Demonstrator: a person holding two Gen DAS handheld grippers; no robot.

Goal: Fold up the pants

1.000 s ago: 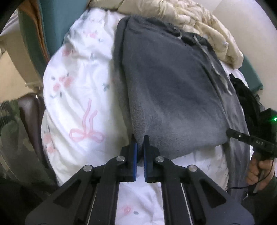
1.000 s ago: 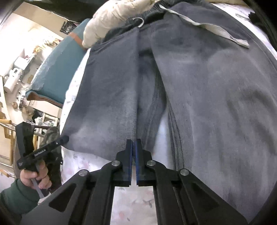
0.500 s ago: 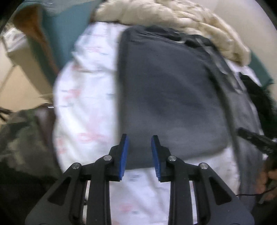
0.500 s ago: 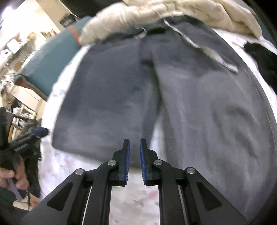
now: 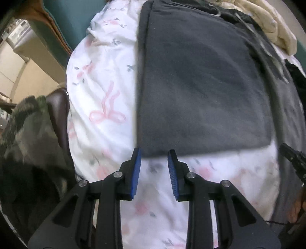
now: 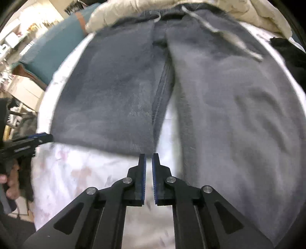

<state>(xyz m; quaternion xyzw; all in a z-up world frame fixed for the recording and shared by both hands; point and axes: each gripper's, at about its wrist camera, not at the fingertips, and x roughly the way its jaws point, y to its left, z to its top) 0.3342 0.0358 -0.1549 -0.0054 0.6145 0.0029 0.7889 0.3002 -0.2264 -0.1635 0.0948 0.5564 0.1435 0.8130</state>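
The dark grey fleece pants (image 5: 202, 92) lie spread on a bed covered by a white sheet printed with pink bows and small flowers (image 5: 101, 99). In the left wrist view they fill the upper centre and right of the frame. One leg is doubled back on itself, so its folded lower edge runs straight across the middle of the frame just above the claw tips. In the right wrist view the same pants (image 6: 229, 107) show both legs: the shortened, folded leg at centre left and the long leg running down the right side, with a strip of sheet (image 6: 86, 172) between them. The waistband and a pale drawstring (image 6: 225, 30) sit at the top of the frame.

The left claw (image 5: 154, 155) stands released, its blue pads apart with only sheet between them, right at the lower left corner of the folded leg; its jaws have just been opening. The right claw (image 6: 149, 159) has a thin gap between its pads and grasps nothing, hovering at the folded leg's lower right corner; its jaws have just been closing.

A cream quilted blanket (image 6: 254, 13) is bunched at the top of the frame beyond the waistband.
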